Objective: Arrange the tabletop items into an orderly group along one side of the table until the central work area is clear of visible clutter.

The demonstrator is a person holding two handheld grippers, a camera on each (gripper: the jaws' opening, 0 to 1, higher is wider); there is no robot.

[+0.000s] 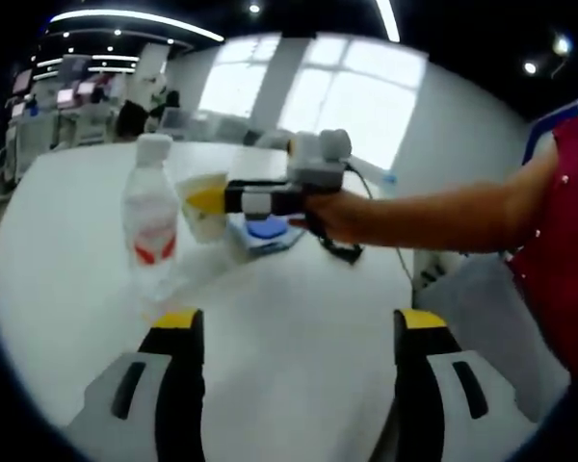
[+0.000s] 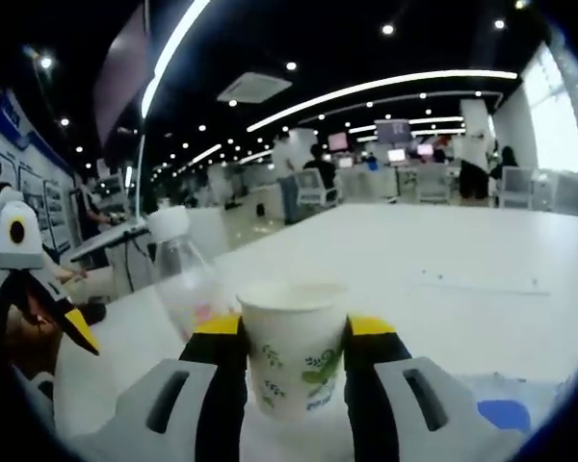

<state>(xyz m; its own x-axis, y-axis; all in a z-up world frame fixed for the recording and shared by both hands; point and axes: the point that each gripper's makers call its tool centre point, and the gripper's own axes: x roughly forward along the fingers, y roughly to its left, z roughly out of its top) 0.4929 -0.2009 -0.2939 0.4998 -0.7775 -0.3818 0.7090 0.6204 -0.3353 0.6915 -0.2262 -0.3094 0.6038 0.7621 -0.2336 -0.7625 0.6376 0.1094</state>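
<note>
paper cup (image 2: 295,348) in right tongs (image 2: 293,337)

White table (image 1: 299,327) all round, bright and plain. The clear bottle (image 1: 151,226) wears a white cap and a white label with red marks. The paper cup (image 2: 294,351) is white with a green leaf print. Both grippers carry black fingers (image 2: 220,385) tipped in yellow on grey bodies. A blue patch (image 2: 506,414) sits on the table, and the person's top (image 1: 559,241) is red.

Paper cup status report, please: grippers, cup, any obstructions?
Right gripper shut on paper cup. Left gripper open, empty. Water bottle upright beside the cup.
</note>
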